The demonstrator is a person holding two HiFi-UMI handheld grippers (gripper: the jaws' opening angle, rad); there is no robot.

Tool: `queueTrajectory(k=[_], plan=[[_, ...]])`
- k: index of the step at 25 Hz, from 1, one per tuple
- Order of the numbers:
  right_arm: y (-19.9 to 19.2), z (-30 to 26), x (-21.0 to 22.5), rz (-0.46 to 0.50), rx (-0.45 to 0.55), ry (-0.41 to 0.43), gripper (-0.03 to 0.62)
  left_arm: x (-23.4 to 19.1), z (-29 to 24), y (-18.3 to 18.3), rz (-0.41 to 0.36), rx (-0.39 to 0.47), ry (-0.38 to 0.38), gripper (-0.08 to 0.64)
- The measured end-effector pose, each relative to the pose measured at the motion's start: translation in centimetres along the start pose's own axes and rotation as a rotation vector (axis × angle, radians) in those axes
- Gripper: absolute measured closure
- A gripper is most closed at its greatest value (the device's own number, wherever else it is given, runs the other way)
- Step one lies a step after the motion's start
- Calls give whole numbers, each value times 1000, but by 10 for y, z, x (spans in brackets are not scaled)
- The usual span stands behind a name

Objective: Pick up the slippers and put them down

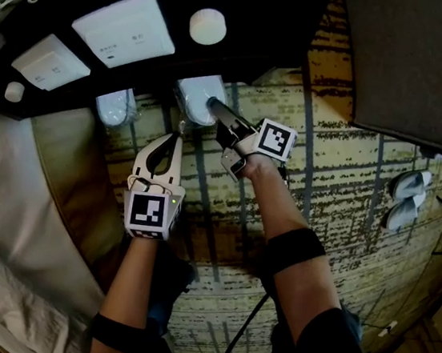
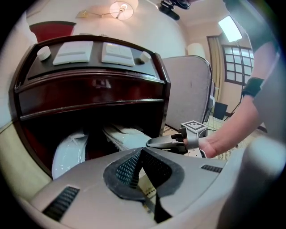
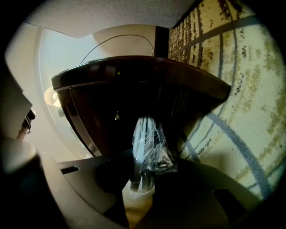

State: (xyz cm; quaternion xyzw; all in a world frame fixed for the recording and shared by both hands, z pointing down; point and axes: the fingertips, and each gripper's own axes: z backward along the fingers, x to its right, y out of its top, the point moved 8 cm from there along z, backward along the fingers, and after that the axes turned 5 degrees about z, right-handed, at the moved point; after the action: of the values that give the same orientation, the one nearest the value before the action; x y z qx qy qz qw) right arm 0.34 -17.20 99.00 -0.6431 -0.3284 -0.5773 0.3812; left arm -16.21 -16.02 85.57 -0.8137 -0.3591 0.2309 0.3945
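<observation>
Right gripper (image 3: 145, 175) pinches the wrapped slippers (image 3: 149, 143) in the nightstand's (image 1: 253, 22) low shelf, the pick-up apparently under way, left gripper (image 1: 177, 137) pressed together and empty nearby; next, likely, draw them clear and set them down.

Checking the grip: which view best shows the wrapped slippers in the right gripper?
The right gripper view: its jaws pinch the wrapped slippers. The head view shows only their top; the left gripper view, a side glimpse.

Wrapped slippers (image 3: 145, 145) — far end lost in the dark inside the nightstand (image 3: 134, 74).
</observation>
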Motion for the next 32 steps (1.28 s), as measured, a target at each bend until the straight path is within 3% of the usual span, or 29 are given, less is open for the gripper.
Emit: queueTrajectory(k=[7, 17, 24, 32], plan=[[-32, 61, -34, 5, -62, -44, 471, 34, 33, 22, 17, -24, -37, 569], [-74, 183, -87, -9, -93, -208, 471, 89, 100, 58, -6, -91, -101, 569], [-92, 223, -57, 0, -100, -271, 471, 107, 83, 53, -39, -80, -136, 569], [-99, 227, -5, 27, -70, -362, 469, 118, 50, 25, -60, -78, -169, 569]])
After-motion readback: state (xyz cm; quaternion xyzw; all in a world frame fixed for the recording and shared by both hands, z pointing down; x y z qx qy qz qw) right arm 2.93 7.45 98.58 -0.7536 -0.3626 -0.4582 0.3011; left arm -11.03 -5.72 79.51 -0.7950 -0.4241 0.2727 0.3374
